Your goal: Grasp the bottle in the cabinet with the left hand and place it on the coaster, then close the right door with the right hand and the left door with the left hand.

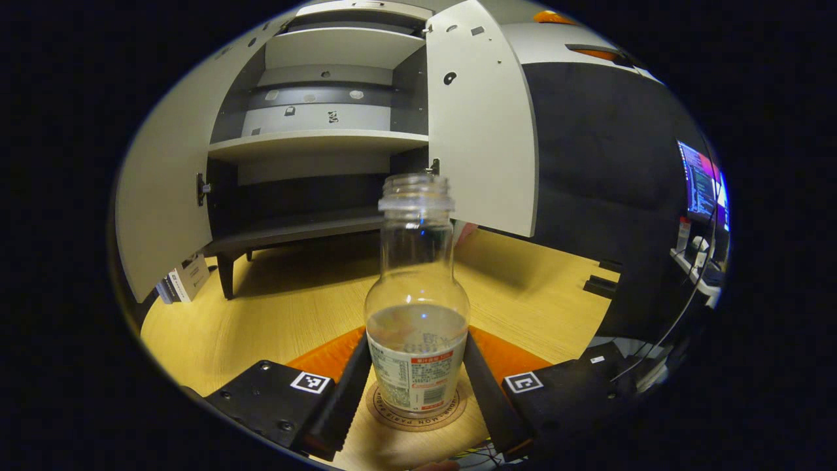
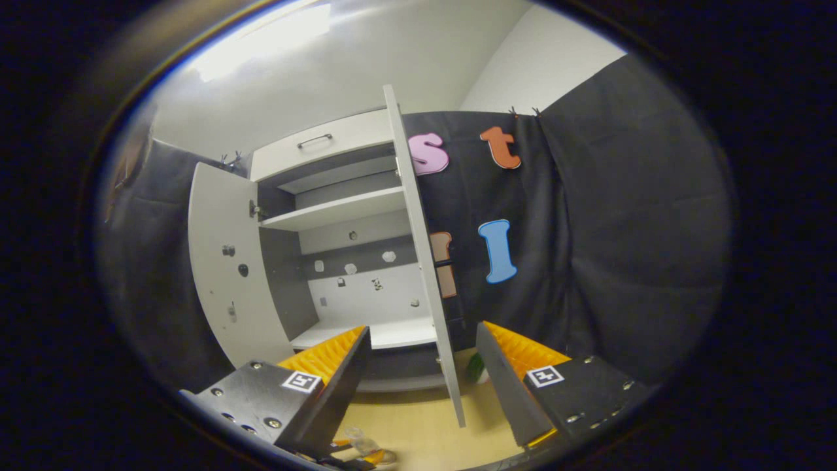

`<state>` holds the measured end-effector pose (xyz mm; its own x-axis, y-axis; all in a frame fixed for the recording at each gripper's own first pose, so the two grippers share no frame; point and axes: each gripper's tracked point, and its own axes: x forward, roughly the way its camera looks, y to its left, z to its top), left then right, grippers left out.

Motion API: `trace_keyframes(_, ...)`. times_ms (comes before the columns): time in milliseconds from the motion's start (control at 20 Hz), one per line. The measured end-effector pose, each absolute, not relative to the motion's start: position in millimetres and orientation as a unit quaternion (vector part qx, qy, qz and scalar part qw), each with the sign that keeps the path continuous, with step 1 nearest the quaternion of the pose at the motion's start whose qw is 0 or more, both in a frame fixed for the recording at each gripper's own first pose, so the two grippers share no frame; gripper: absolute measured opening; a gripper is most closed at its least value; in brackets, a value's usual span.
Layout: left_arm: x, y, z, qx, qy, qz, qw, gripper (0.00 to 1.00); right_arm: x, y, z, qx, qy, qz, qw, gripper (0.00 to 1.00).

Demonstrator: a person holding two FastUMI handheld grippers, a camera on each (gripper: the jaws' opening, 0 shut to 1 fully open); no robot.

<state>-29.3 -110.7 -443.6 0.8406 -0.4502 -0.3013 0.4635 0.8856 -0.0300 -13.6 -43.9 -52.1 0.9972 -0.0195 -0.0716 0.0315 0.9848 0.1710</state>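
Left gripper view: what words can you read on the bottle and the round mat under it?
"PARIS": on the coaster rim, likely; its other words are cut off.
Bottle label: print too small to read.

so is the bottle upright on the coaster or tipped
Upright: the bottle stands with its open neck straight up and its base inside the coaster, between the left gripper fingers.

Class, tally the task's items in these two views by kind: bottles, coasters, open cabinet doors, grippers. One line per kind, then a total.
Bottle: 1
Coaster: 1
Open cabinet doors: 2, left door and right door
Grippers: 2, left gripper and right gripper
Total: 6
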Motion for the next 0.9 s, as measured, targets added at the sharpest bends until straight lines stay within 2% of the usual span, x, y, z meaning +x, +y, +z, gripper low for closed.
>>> trace_keyframes(100,-28.2,-100.0,-458.8,0.049,0.170,-0.214,0.961,0.83,-13.1,-42.6,-53.0,0.090,0.035,-0.010,0.995,0.98)
trace_keyframes(150,-29.2,-92.2,-467.1,0.069,0.190,-0.199,0.959,0.87,-12.6,-45.2,-53.7,0.089,0.036,-0.013,0.995,0.98)
trace_keyframes(200,-30.8,-91.2,-470.3,0.076,0.199,-0.197,0.957,0.96,-11.5,-49.7,-52.3,0.087,0.034,-0.016,0.995,0.98)
trace_keyframes(250,-32.8,-90.2,-467.5,0.072,0.204,-0.195,0.957,0.98,-12.8,-52.3,-50.6,0.086,0.030,-0.016,0.996,0.98)
trace_keyframes(500,-42.5,-98.7,-421.8,0.028,0.197,-0.221,0.955,0.98,-20.7,-79.7,-48.5,0.077,0.018,-0.030,0.996,0.98)
trace_keyframes(700,-42.6,-82.1,-372.9,0.028,0.194,-0.199,0.960,0.98,-14.5,-108.4,-47.5,0.052,0.006,-0.045,0.998,0.98)
trace_keyframes(900,-45.4,-65.5,-297.1,0.027,0.167,-0.189,0.967,0.98,8.8,-142.0,-52.9,0.008,0.007,-0.060,0.998,0.98)
